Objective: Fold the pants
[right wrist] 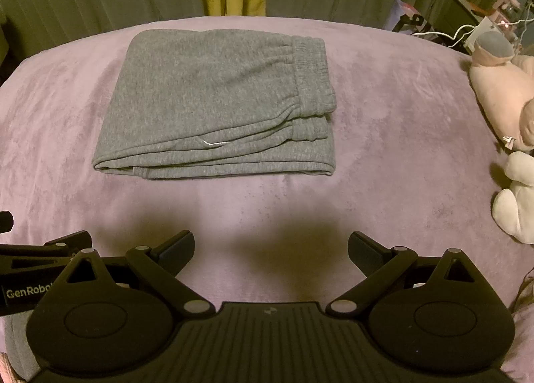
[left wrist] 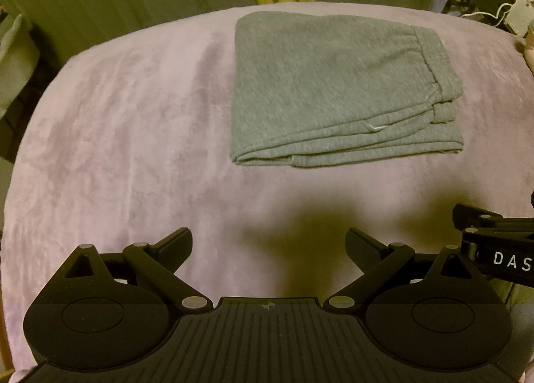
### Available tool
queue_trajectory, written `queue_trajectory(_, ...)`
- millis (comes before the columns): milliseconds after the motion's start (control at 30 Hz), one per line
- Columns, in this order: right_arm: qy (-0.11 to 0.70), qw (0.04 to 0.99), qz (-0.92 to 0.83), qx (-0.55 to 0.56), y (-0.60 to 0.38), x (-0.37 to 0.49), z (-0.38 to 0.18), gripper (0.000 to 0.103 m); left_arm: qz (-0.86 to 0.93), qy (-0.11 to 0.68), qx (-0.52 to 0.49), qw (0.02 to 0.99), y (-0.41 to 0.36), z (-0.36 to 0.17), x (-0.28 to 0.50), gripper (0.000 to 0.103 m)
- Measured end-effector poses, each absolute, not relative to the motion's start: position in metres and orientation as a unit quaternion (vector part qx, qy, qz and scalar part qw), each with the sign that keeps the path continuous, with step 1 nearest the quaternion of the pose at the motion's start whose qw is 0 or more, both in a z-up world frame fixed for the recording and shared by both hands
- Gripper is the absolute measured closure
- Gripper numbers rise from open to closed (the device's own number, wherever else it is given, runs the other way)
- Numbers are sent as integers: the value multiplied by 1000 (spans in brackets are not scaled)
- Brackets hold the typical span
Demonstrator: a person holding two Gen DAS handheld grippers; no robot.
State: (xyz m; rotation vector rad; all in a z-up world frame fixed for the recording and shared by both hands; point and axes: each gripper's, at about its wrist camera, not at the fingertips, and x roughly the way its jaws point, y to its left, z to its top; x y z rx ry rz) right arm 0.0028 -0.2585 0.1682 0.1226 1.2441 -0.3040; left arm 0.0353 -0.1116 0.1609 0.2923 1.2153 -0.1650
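Both tongs, left (left wrist: 268,244) and right (right wrist: 271,246), gape wide, holding nothing; soft grey folded pants (right wrist: 213,106) lie neat on the purple fuzzy bed (right wrist: 383,166); folding looks finished; nothing more seems needed.

The left gripper (left wrist: 268,246) is hovering with its jaws spread wide, gripping nothing, over the near edge of the bed (left wrist: 116,149). The right gripper (right wrist: 271,247) is hanging just beside it, level with it, its fingers (right wrist: 365,254) likewise splayed apart and empty, pointing forward.
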Motion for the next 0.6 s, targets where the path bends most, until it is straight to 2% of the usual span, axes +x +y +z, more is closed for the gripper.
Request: queue_trajectory(600, 580, 800, -141, 58, -258, 1, 168, 4, -76, 568, 137, 808, -112, 161, 34, 2)
